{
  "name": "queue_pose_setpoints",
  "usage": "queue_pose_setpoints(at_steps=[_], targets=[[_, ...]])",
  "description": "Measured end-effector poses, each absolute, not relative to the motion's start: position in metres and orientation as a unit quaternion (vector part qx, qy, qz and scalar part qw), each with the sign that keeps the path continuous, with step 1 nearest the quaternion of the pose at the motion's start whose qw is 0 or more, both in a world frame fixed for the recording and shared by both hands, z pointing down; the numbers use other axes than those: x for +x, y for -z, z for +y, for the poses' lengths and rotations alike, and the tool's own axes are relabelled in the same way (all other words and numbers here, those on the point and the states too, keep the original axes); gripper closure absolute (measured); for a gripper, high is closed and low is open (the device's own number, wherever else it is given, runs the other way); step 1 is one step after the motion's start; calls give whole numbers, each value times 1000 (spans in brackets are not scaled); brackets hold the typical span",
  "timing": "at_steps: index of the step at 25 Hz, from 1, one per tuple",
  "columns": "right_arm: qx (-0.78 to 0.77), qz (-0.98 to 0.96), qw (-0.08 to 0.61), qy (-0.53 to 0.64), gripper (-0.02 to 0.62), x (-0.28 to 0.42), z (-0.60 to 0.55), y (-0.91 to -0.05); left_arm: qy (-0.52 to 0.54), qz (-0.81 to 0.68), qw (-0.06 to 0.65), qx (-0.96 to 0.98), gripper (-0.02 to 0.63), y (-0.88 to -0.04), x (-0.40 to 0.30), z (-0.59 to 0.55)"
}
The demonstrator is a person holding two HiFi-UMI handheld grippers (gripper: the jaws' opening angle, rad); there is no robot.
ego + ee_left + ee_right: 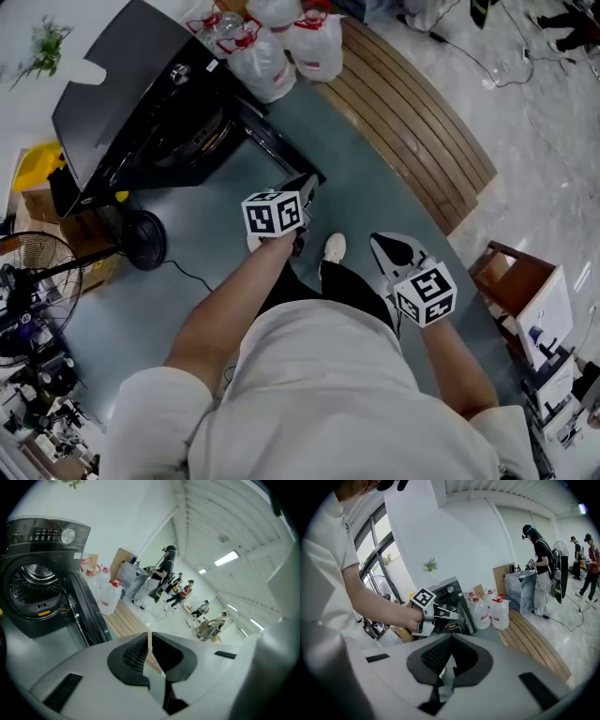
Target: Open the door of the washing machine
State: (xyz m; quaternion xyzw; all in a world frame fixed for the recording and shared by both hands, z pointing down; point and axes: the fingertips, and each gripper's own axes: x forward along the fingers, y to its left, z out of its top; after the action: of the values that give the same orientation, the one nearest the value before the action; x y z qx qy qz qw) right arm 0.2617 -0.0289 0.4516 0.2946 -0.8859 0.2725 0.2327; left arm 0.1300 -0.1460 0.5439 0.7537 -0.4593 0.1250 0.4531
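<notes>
The black washing machine [131,103] stands at the upper left. Its door [281,150] hangs swung open towards me, and in the left gripper view the bare drum [33,585] shows with the door [86,616] edge-on beside it. My left gripper [307,187] hovers just off the door's outer end, shut on nothing, apart from it. In its own view the left gripper [150,639] has its pads pressed together. The right gripper [380,244] hangs lower right, well away from the machine; the right gripper [451,641] is shut and holds nothing.
Several water jugs [281,47] stand behind the machine beside a curved wooden bench [412,122]. A black fan base [142,239] and its cable lie on the floor to the left. A wooden stand [516,281] is at the right. People [541,569] work farther off.
</notes>
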Motion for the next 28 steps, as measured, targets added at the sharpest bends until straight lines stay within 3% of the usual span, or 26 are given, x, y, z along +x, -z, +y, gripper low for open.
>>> queue_pose_setpoints(at_steps=[15, 28], targets=[[212, -928, 234, -197, 586, 205, -37, -398, -126, -376, 287, 872, 589, -371, 101, -26], [159, -949, 225, -155, 588, 160, -20, -363, -94, -408, 269, 867, 589, -342, 65, 15]])
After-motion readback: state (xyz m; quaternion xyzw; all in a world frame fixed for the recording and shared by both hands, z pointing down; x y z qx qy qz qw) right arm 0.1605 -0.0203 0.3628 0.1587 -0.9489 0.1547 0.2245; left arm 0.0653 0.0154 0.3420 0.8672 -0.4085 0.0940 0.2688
